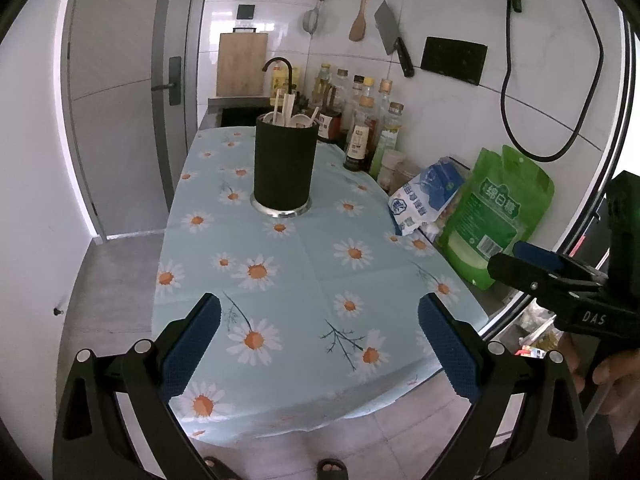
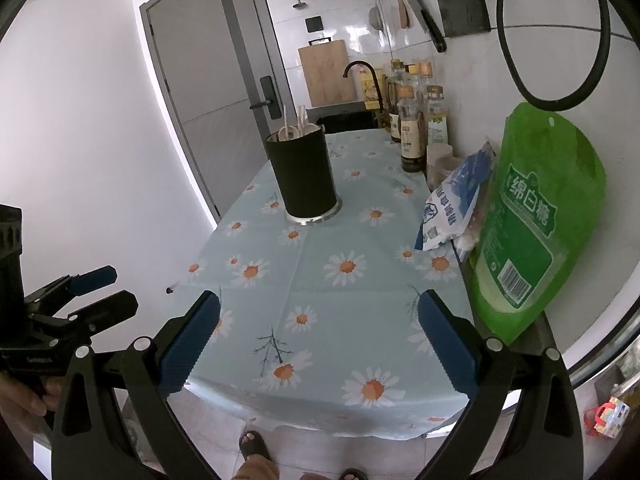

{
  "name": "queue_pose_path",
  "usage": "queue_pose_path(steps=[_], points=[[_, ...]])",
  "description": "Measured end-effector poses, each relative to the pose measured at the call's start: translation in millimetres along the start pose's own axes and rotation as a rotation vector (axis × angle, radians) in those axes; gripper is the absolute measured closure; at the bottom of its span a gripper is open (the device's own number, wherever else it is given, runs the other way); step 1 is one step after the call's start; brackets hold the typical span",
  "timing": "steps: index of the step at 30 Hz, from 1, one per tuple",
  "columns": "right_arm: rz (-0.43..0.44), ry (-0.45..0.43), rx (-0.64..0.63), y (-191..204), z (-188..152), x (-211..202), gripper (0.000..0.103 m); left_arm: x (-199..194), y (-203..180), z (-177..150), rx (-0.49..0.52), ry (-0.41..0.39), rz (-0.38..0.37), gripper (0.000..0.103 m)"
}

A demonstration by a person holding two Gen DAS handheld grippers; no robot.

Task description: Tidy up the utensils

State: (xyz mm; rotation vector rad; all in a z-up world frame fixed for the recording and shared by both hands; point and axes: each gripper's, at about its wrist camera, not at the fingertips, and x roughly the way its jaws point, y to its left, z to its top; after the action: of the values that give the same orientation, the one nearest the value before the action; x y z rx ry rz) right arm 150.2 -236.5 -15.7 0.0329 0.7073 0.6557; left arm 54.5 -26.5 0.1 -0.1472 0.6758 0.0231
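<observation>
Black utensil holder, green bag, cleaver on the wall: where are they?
Black utensil holder (image 1: 285,164), left wrist view, middle of its side.
Green bag (image 2: 532,216), right wrist view, its label.
Cleaver (image 1: 386,26), left wrist view, flat of its blade.

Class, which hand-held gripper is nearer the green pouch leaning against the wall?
Right. The right hand-held gripper sits close beside the green pouch; the left hand-held gripper is farther off, on the right one's other side.
</observation>
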Motion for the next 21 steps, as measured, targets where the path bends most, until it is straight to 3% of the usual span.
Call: queue_pose_path(steps=[21], points=[[0.015,0.02,-0.009,1.4,2.6,7.9,0.005,4.6,-4.4,-1.0,0.006,0.009,0.008,0.007]])
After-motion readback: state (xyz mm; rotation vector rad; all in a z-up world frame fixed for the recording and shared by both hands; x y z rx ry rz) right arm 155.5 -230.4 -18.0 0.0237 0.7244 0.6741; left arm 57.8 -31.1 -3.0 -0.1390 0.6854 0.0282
